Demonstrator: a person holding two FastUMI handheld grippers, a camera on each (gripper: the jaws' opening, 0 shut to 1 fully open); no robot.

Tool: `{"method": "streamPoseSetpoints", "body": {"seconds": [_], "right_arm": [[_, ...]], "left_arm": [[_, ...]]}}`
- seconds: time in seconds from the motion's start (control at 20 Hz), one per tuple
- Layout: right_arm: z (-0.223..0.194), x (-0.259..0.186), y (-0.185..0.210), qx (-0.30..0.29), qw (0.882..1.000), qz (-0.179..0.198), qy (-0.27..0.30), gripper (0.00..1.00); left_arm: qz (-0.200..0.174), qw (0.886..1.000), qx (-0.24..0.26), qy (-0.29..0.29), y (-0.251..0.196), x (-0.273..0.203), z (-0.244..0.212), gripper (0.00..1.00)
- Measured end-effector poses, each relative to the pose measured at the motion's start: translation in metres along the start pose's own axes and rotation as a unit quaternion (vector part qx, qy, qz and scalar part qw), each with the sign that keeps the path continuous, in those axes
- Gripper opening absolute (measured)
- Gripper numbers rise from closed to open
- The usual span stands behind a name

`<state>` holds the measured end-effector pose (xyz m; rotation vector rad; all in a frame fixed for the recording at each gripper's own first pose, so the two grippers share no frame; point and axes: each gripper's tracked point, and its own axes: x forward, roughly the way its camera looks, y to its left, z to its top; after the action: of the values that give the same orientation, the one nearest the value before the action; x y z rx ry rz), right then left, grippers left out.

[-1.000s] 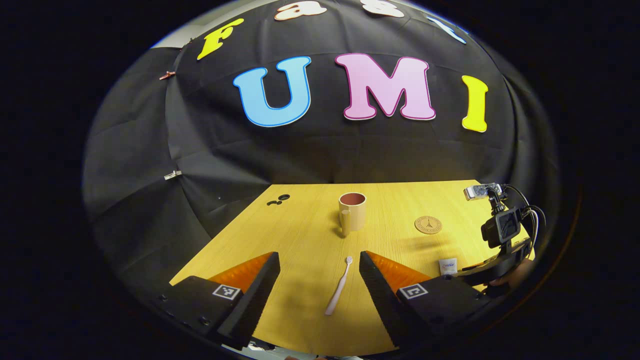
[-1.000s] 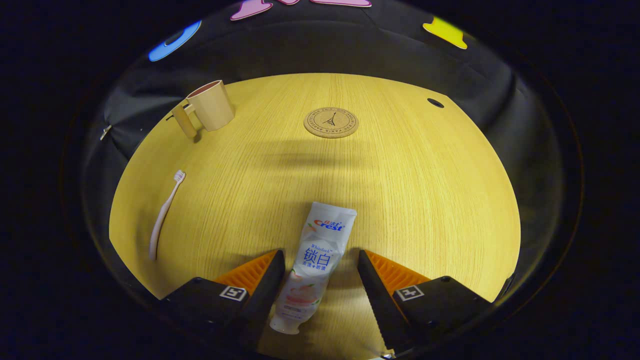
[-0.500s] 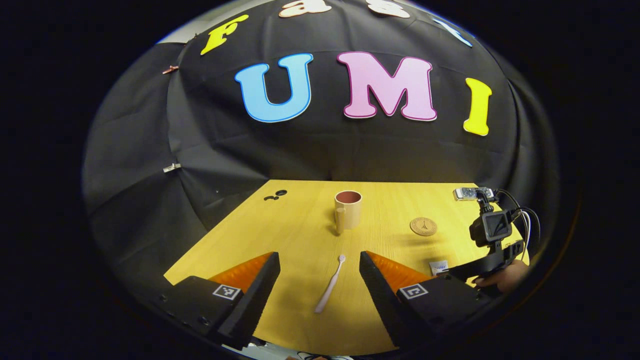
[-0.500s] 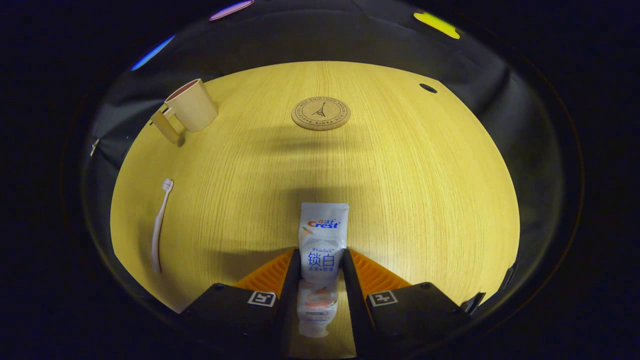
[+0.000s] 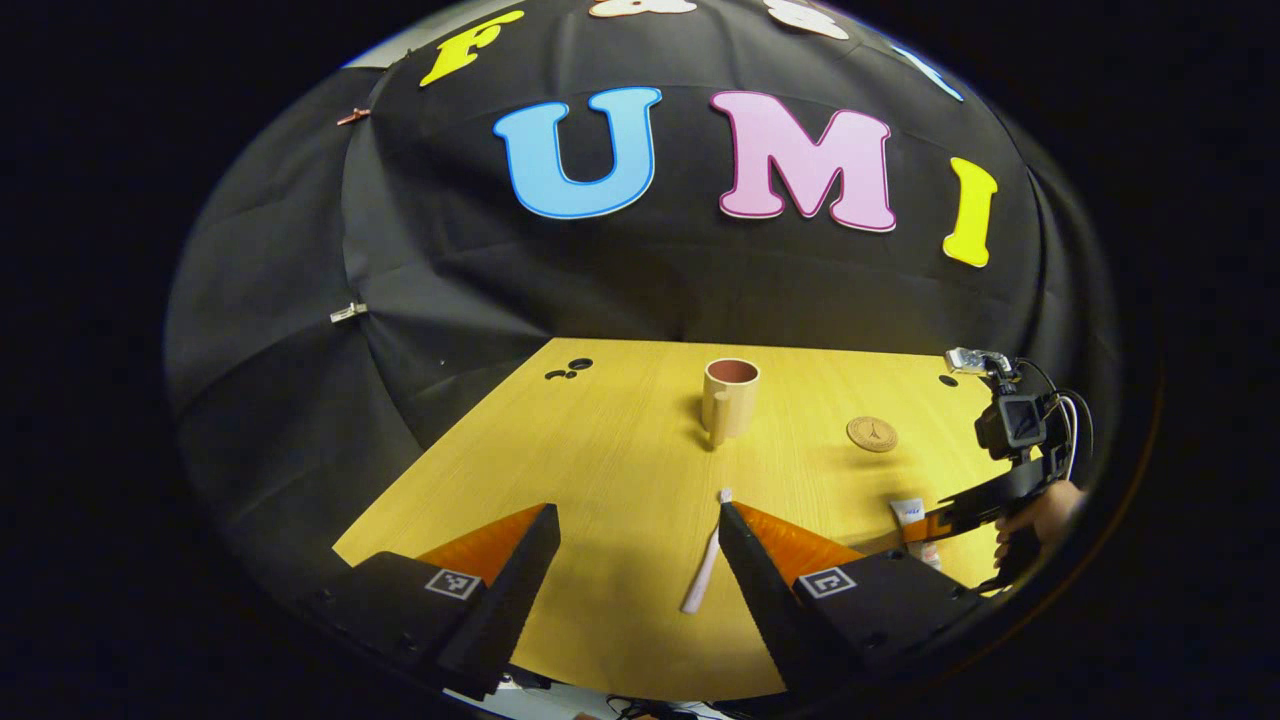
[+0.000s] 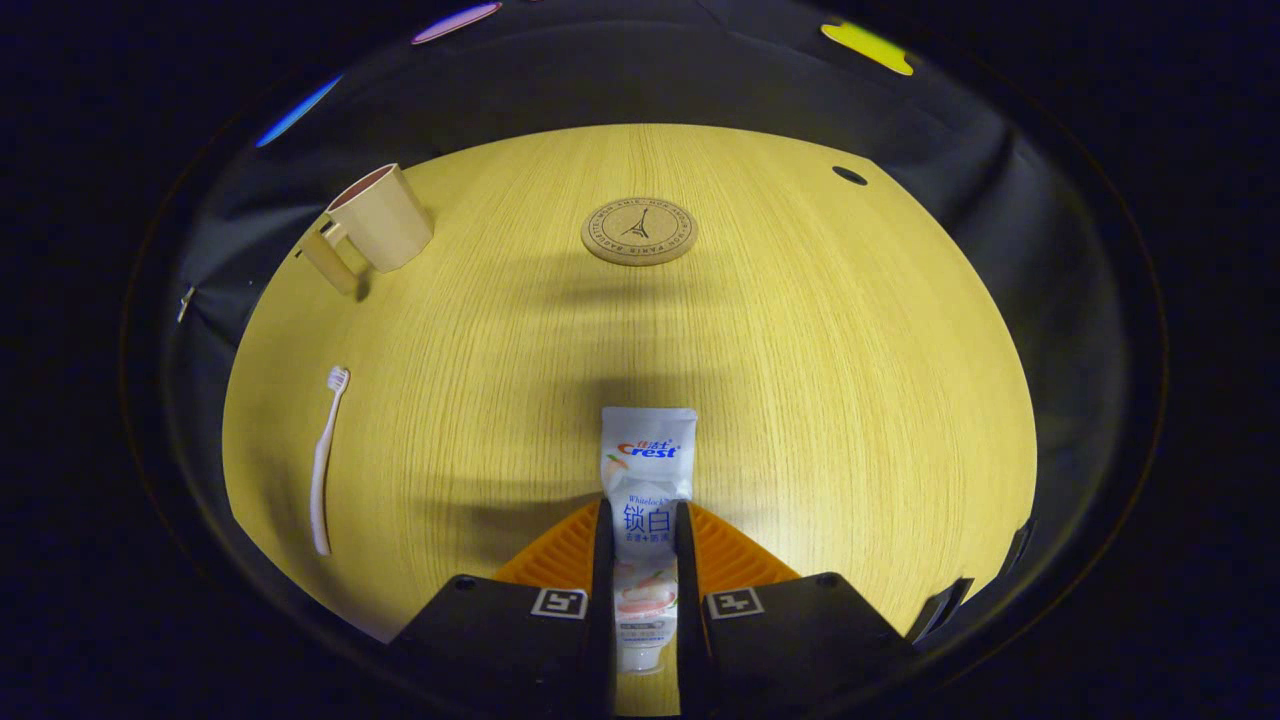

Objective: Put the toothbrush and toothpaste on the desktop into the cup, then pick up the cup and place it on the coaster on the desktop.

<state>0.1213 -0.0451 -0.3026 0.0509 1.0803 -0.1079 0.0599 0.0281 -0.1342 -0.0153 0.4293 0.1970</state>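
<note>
A: So, what is getting hidden at this moment?

B: The right claw (image 6: 642, 512) is covering the lower half of the toothpaste (image 6: 648, 450); the cap end is only peeking out low between the two fingers. In the left gripper view the tube is showing as a small scrap past that same claw, and a hand (image 5: 1040, 515) is getting cut off at the edge.

A: And the left claw (image 5: 636, 512)?

B: It is hanging spread wide above the desk (image 5: 600, 450), gripping nothing. The toothbrush (image 5: 704, 570) is lying flat on the desk between its fingers, its bristle end looking as if it is touching the right-hand finger, though I cannot tell whether it really is.

A: What is changing against a second ago?

B: The right claw was spread around the tube then; now it is pinching the tube from both sides, tighter than half a second ago. The toothbrush is sitting closer to the left claw's right-hand finger than before.

A: Any writing?

B: The tube is carrying printed lettering and a fruit picture. The coaster (image 6: 638, 231) is showing a tower drawing ringed by lettering too small to make out. The cup (image 6: 385, 220) is standing upright, well apart from the coaster.
</note>
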Motion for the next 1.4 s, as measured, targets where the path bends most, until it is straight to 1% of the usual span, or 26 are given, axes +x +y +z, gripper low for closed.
{"method": "streamPoseSetpoints", "body": {"seconds": [0.15, 0.3, 0.45, 0.65, 0.8, 0.95, 1.05, 1.25, 1.4], "right_arm": [[0.0, 0.0, -0.003, -0.003, 1.0, -0.002, -0.004, 0.28], [0.005, -0.01, -0.007, -0.017, 1.0, -0.001, -0.023, 0.28], [0.013, -0.024, -0.009, -0.018, 0.999, 0.006, -0.041, 0.28], [0.027, -0.044, -0.013, -0.041, 0.996, 0.009, -0.075, 0.28], [0.035, -0.056, -0.017, -0.045, 0.995, 0.014, -0.093, 0.28], [0.043, -0.068, -0.018, -0.053, 0.992, 0.02, -0.113, 0.28], [0.045, -0.075, -0.016, -0.061, 0.99, 0.027, -0.122, 0.28], [0.048, -0.079, -0.014, -0.062, 0.989, 0.034, -0.126, 0.28], [0.053, -0.081, -0.011, -0.057, 0.989, 0.041, -0.129, 0.28]], "left_arm": [[-0.008, 1.0, -0.012, 0.02, 0.006, 0.013, -0.007, 0.99], [-0.012, 0.999, -0.018, 0.023, 0.004, 0.024, -0.006, 0.99], [-0.033, 0.999, -0.003, 0.032, -0.009, 0.037, -0.007, 1.0], [-0.075, 0.995, 0.005, 0.073, -0.034, 0.062, -0.023, 0.99], [-0.089, 0.988, 0.028, 0.126, -0.047, 0.088, -0.05, 1.0], [-0.093, 0.975, 0.067, 0.188, -0.054, 0.111, -0.081, 1.0], [-0.095, 0.967, 0.072, 0.223, -0.057, 0.124, -0.093, 0.99], [-0.099, 0.956, 0.079, 0.263, -0.06, 0.136, -0.109, 0.98], [-0.098, 0.948, 0.09, 0.29, -0.06, 0.137, -0.121, 0.95]]}}
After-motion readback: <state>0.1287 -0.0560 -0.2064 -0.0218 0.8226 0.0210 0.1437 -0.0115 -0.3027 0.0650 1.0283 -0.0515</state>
